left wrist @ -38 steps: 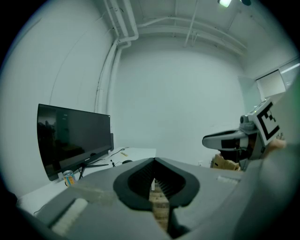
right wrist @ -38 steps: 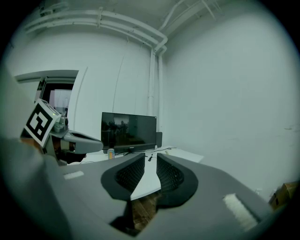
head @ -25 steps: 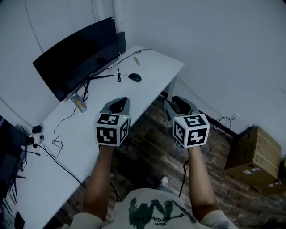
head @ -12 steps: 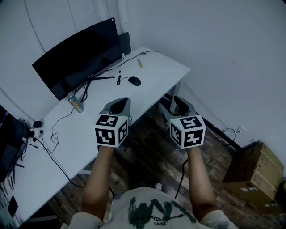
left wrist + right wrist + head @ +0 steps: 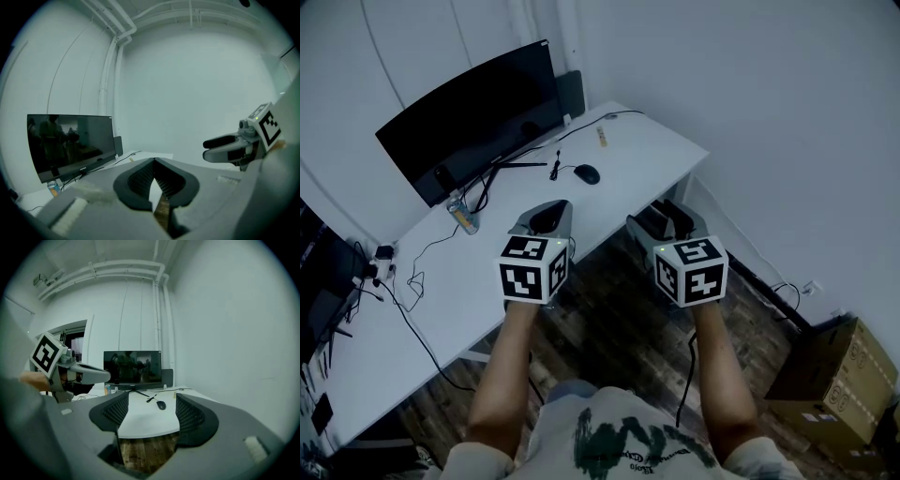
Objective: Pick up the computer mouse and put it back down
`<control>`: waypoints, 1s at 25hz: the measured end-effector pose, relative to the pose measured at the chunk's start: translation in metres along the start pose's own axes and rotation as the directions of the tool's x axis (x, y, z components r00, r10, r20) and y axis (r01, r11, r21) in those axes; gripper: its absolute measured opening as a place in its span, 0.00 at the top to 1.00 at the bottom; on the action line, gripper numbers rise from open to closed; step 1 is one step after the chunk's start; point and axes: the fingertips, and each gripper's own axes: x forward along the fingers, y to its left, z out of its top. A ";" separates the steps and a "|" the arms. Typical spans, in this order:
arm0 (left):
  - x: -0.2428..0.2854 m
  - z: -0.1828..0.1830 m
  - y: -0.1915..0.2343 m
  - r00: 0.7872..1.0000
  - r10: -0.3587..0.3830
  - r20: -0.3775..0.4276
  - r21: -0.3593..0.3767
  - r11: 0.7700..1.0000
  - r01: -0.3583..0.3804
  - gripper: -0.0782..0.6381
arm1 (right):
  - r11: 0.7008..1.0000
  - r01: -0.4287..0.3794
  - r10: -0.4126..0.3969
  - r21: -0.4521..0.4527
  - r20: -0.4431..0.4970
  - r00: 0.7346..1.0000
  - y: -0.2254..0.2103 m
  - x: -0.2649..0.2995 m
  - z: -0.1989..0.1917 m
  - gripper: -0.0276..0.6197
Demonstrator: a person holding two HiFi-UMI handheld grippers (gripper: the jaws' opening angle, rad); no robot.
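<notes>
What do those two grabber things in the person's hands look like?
The left gripper and right gripper are grey plastic, each with a white cube of black square markers at the back. A dark cable hangs under the right one. The person wears a pale shirt with a dark print.

My left gripper (image 5: 547, 214) and right gripper (image 5: 667, 221) are matt grey shells. Each carries a white cube (image 5: 532, 270) printed with black square markers. My fingers (image 5: 191, 414) are lined with dark ribbed pads. A thin black cable (image 5: 688, 366) hangs under the right one. I wear a pale short-sleeved T-shirt (image 5: 619, 441) with a dark green print.
</notes>
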 end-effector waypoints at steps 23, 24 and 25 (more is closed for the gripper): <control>0.090 -0.008 0.106 0.992 0.116 -0.046 -0.104 0.987 -0.120 0.89 | 0.993 -0.114 0.113 -0.030 -0.042 0.993 -0.025 0.144 0.016 0.49; 0.099 -0.008 0.116 0.992 0.118 -0.050 -0.112 0.986 -0.123 0.89 | 0.992 -0.120 0.118 -0.031 -0.049 0.992 -0.026 0.157 0.017 0.49; 0.108 -0.008 0.126 0.991 0.122 -0.053 -0.118 0.985 -0.127 0.89 | 0.991 -0.127 0.125 -0.032 -0.057 0.990 -0.027 0.172 0.018 0.49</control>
